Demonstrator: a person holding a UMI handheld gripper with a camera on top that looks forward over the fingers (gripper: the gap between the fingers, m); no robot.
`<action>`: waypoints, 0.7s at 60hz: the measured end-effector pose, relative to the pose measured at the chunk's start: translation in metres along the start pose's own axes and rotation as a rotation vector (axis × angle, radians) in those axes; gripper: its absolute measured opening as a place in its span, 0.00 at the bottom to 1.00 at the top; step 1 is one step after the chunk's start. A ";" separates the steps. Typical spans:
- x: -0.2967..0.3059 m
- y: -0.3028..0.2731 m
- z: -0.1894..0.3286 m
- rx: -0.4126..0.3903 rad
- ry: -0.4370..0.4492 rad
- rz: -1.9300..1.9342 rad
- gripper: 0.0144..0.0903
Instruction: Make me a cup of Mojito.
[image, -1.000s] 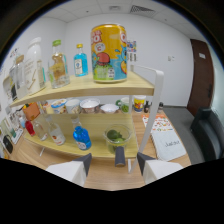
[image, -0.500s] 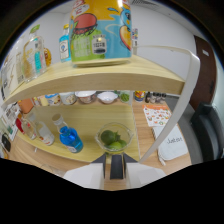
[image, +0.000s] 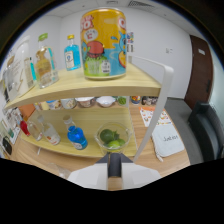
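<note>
tongs (image: 114, 167) state: can't tell, tips hidden | glass bowl (image: 112, 138) w/ limes (image: 109, 137) just ahead, lower shelf (image: 80, 150) front edge | blue bottle (image: 76, 137) beside bowl | big can (image: 103, 44) on top shelf

1. Gripper (image: 114, 172) fingers stand nearly together, low centre; just ahead of them sits a glass bowl (image: 113, 138) of limes (image: 106, 135) on the lower shelf (image: 60, 150).
2. Left of the bowl, a blue bottle (image: 76, 137) and clear bottles (image: 47, 132) crowd the shelf.
3. The upper shelf (image: 95, 82) caps the room overhead; a large can (image: 103, 45) stands on it.
4. A white post (image: 152, 112) bounds the right; the table (image: 165, 157) beyond it carries a sheet (image: 150, 114) and a white bag (image: 169, 140).
</note>
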 end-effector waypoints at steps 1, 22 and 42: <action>0.000 0.000 -0.005 0.005 0.002 0.002 0.01; -0.061 0.050 -0.056 0.026 -0.035 0.043 0.01; -0.091 0.077 -0.039 0.032 0.032 -0.066 0.01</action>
